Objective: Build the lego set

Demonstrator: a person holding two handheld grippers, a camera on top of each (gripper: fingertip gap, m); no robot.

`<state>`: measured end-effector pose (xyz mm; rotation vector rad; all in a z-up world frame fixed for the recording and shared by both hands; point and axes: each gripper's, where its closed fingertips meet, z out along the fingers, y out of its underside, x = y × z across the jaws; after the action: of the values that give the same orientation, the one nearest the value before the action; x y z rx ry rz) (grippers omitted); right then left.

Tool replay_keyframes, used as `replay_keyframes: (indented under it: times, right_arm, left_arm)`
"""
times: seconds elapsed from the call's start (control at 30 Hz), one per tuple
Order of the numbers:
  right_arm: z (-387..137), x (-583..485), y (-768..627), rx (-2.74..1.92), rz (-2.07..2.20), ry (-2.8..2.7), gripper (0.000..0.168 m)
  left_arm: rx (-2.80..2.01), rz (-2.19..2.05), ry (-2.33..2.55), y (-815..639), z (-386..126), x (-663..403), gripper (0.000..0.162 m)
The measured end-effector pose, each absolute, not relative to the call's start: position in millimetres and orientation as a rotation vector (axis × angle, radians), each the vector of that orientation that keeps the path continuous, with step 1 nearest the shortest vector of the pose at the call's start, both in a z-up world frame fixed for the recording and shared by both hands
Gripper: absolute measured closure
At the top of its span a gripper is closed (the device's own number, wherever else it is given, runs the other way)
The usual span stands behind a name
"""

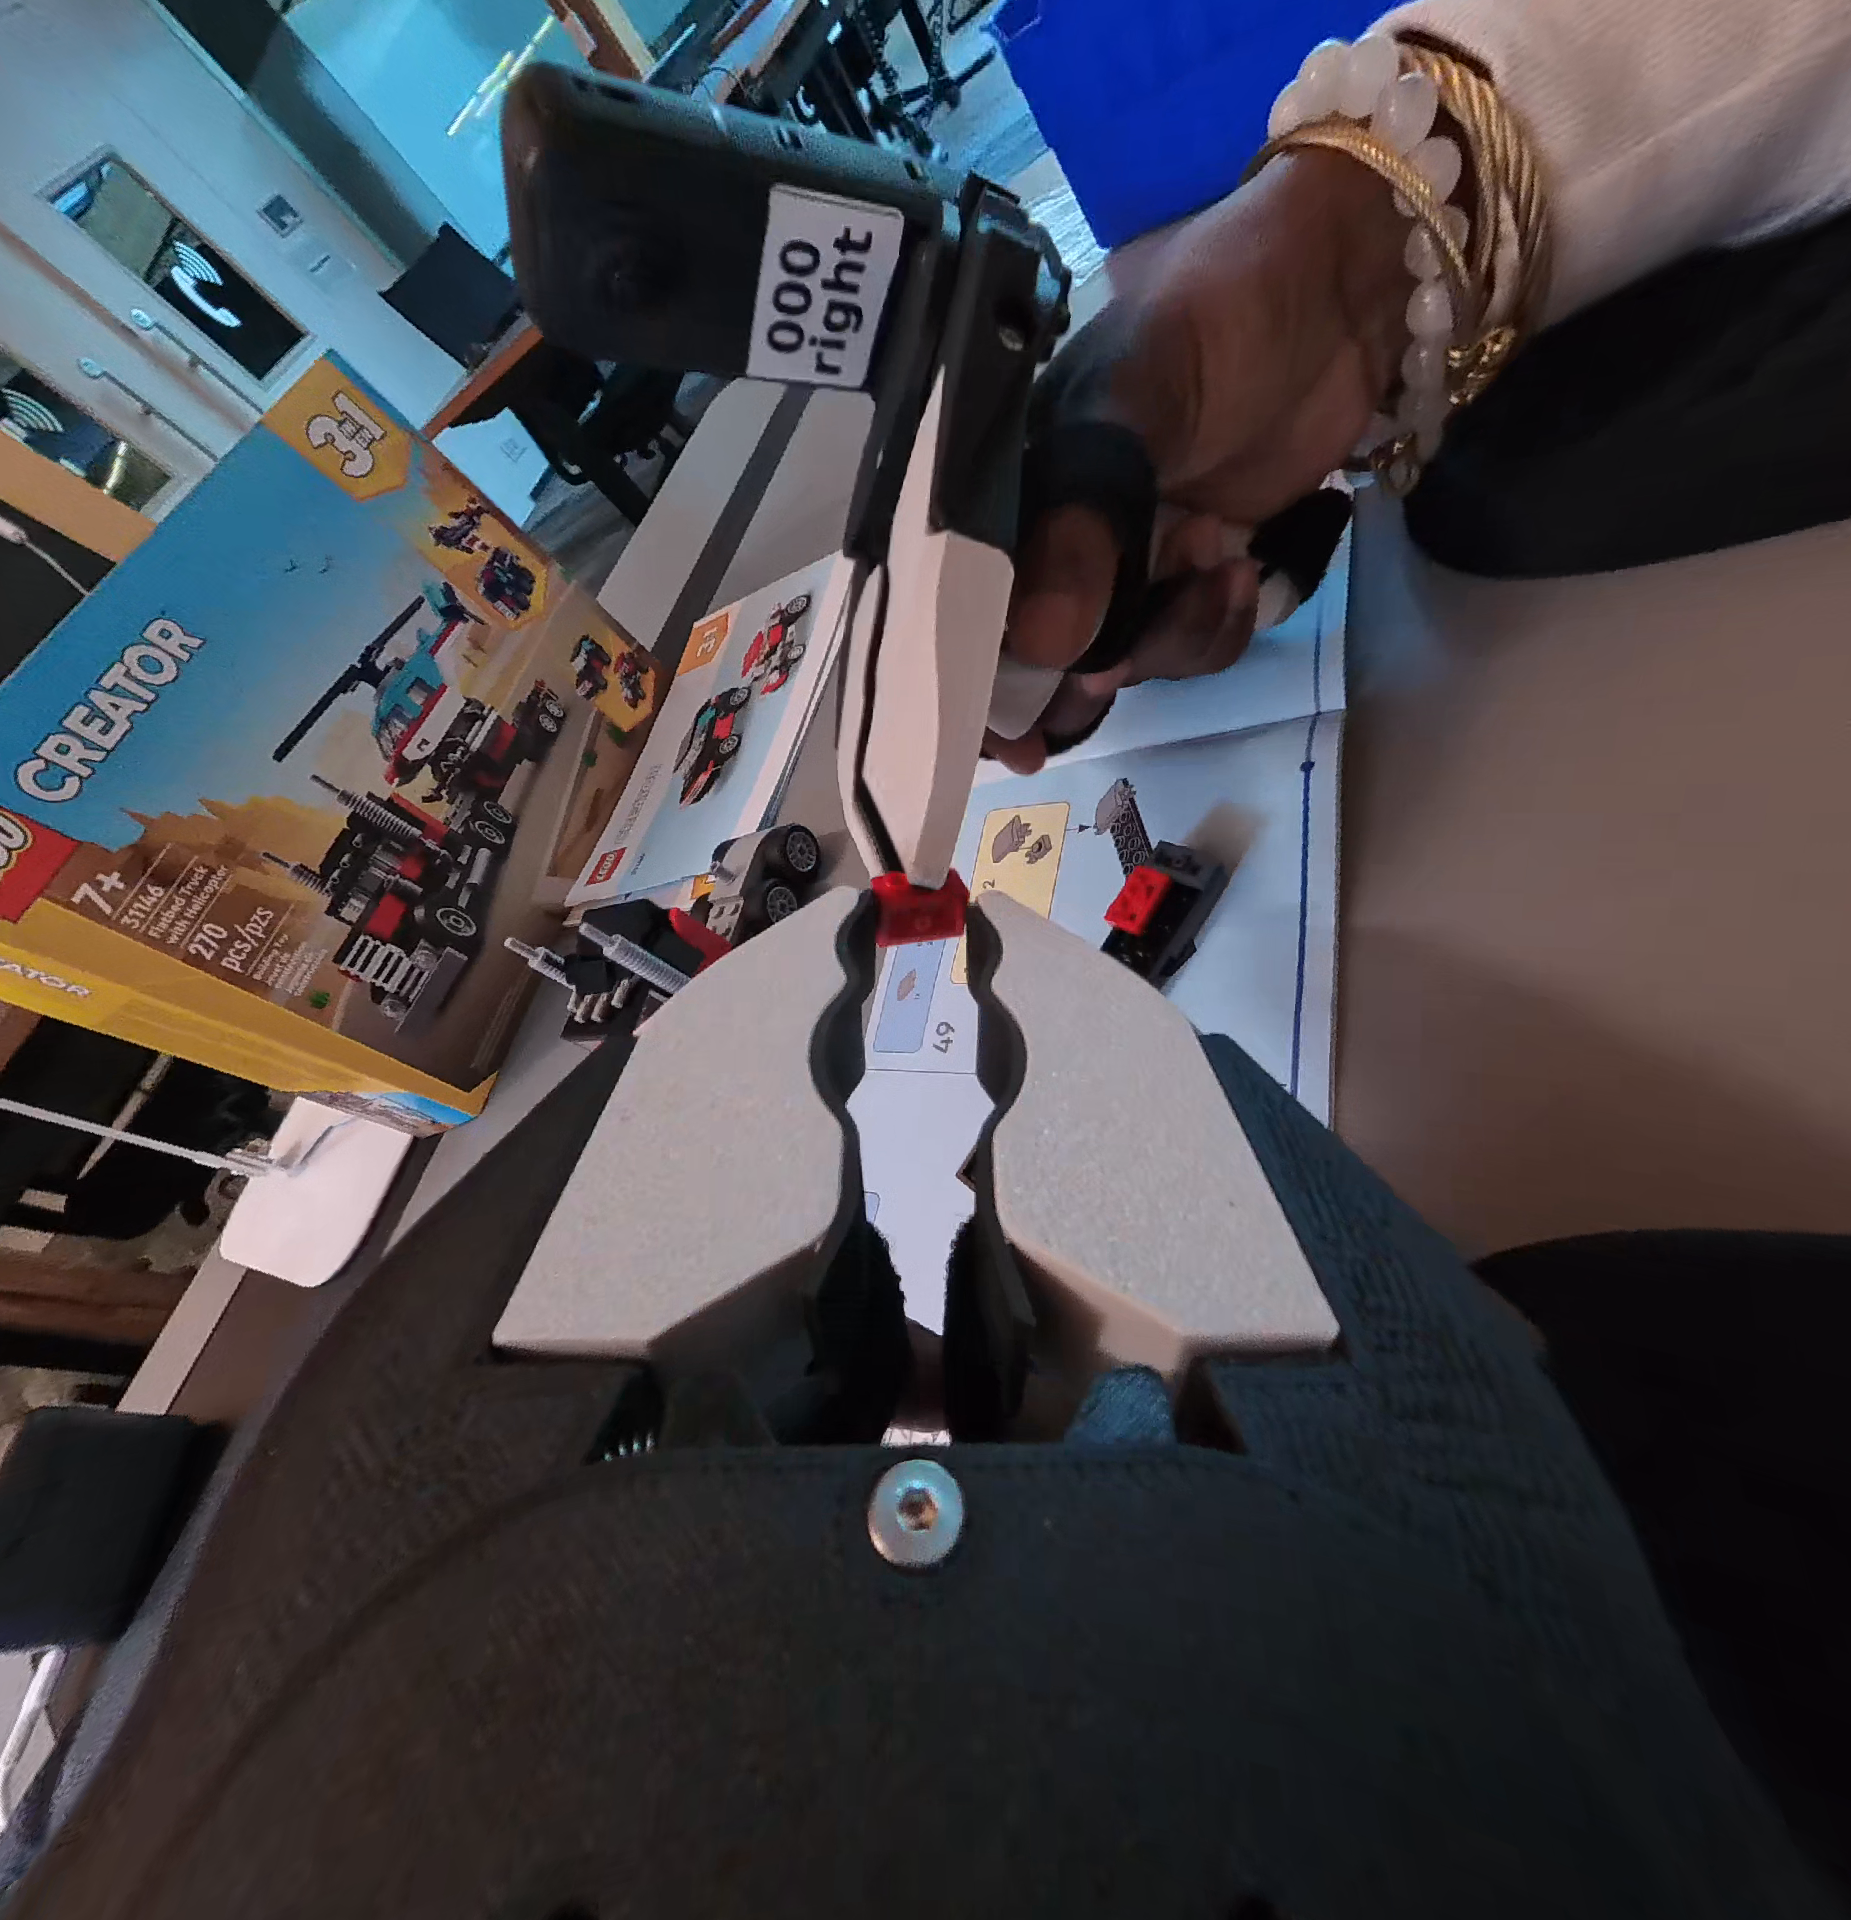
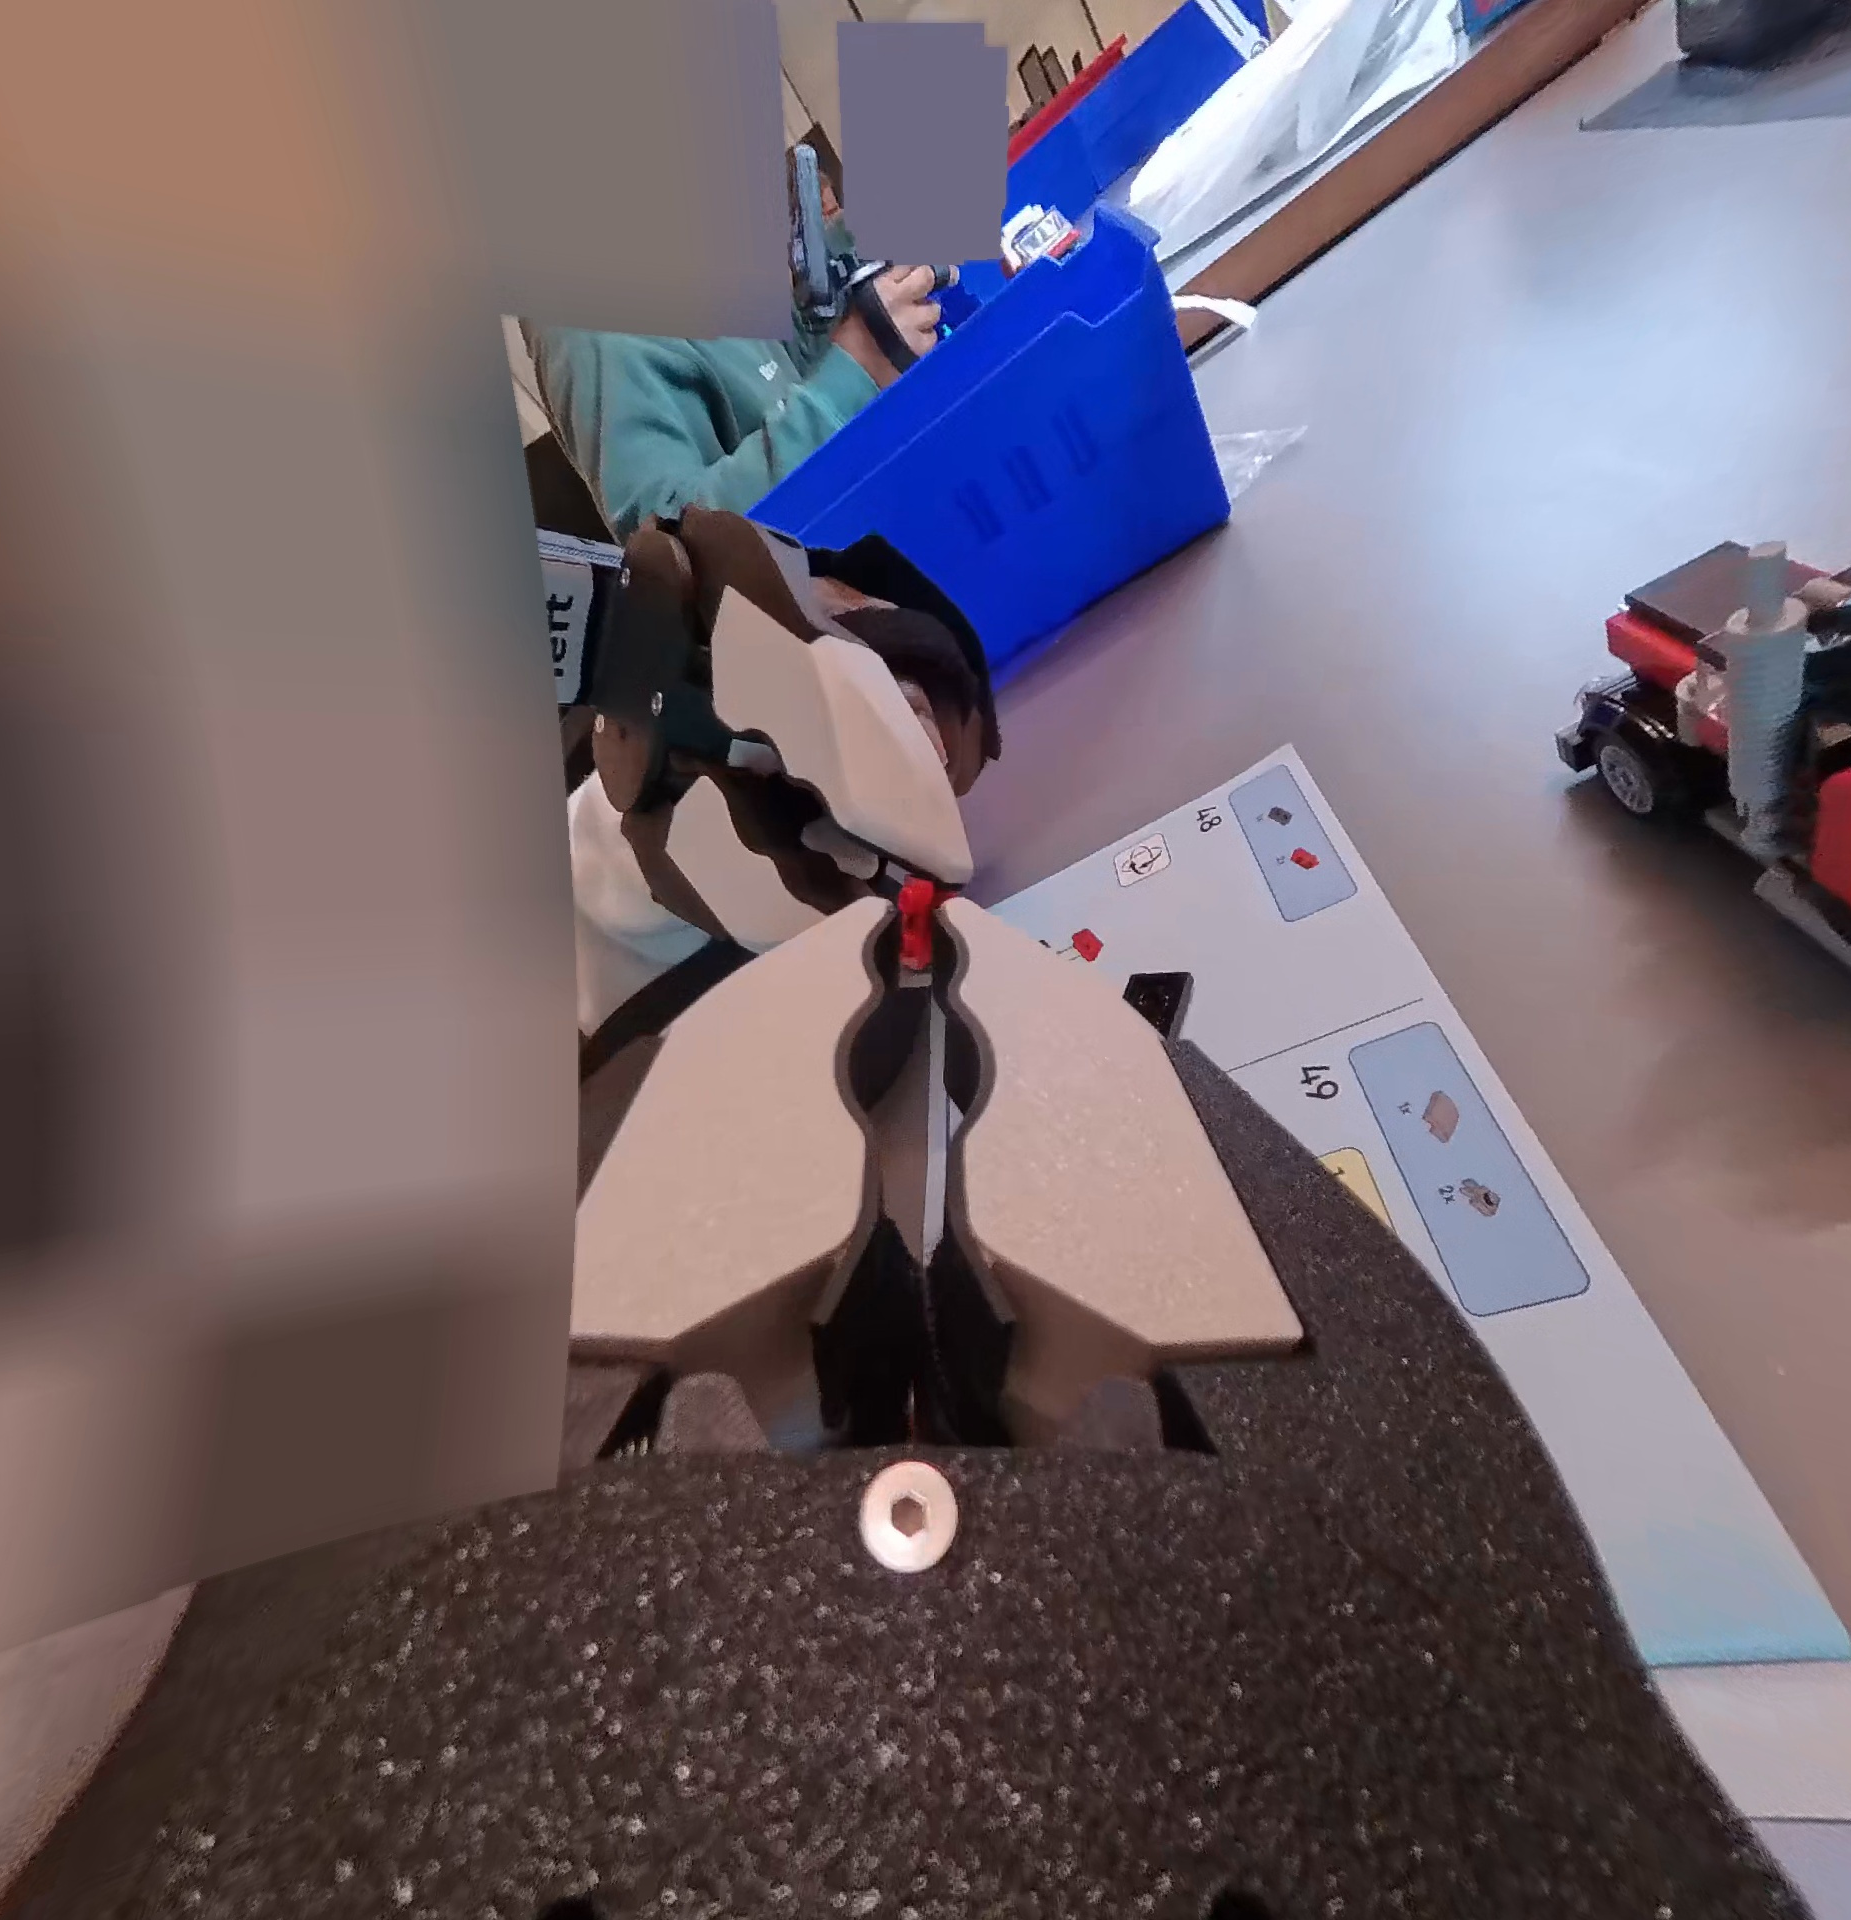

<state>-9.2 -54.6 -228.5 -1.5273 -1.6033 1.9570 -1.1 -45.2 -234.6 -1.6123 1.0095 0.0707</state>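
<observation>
Above the open instruction booklet (image 1: 1201,748), a small red lego piece (image 1: 919,908) hangs in the air, pinched from 2 sides at once. It is glossy, boxy and very small — barely wider than the tips that grip it.

In the left wrist view the left tongs (image 1: 916,914) are closed down to the width of the piece, with their tips on its 2 flanks. The right tongs (image 1: 905,868) come down from above, almost fully closed, tips meeting on the piece's top edge. In the right wrist view the same red lego piece (image 2: 913,920) looks tall and narrow between the tips of the right tongs (image 2: 913,930), its long axis running along the fingers, while the left tongs (image 2: 926,878) touch its far end.

Just right of the tips in the left wrist view, a small black and red sub-assembly (image 1: 1160,909) lies on the booklet, apart from the held piece. To the left, a partly built truck (image 1: 682,935) sits beside a closed booklet (image 1: 692,748) and the set's box (image 1: 256,748), which stands tilted near the desk (image 1: 1586,883) edge. The right wrist view shows the truck (image 2: 1752,748) well off to the right, a blue bin (image 2: 1025,457) behind, and bare grey desk (image 2: 1472,499) between them — the widest free stretch around the tongs.
</observation>
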Motion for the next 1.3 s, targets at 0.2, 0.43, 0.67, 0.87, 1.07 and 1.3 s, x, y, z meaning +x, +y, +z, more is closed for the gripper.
replay_keyframes:
  times: [0.2,0.43,0.67,0.87,1.07,1.3]
  right_arm:
    - [-185.5,-5.6,-49.0,-1.316,2.269,-1.302,0.164]
    - [-151.4,-2.7,-49.2,-1.04,2.317,-0.994,0.164]
    - [-152.6,-3.0,-53.8,-1.025,2.254,-1.028,0.165]
    - [-181.0,5.0,-65.0,-0.949,1.741,-1.632,0.144]
    - [-210.3,5.8,-84.4,-0.923,1.537,-1.894,0.15]
    - [-206.1,4.5,-77.7,-0.91,1.45,-1.845,0.156]
  left_arm:
    - [-1.515,-0.154,0.699,-41.2,-200.0,-1.6,0.138]
    - [-1.414,-0.534,0.298,-41.1,-163.3,0.1,0.139]
    - [-1.415,-0.488,0.392,-47.7,-163.0,4.2,0.151]
    - [-1.603,-0.545,0.743,-64.7,-194.9,8.1,0.151]
    - [-1.702,-0.537,0.955,-79.2,-219.9,17.1,0.151]
    - [-1.71,-0.54,0.891,-73.1,-219.9,13.1,0.149]
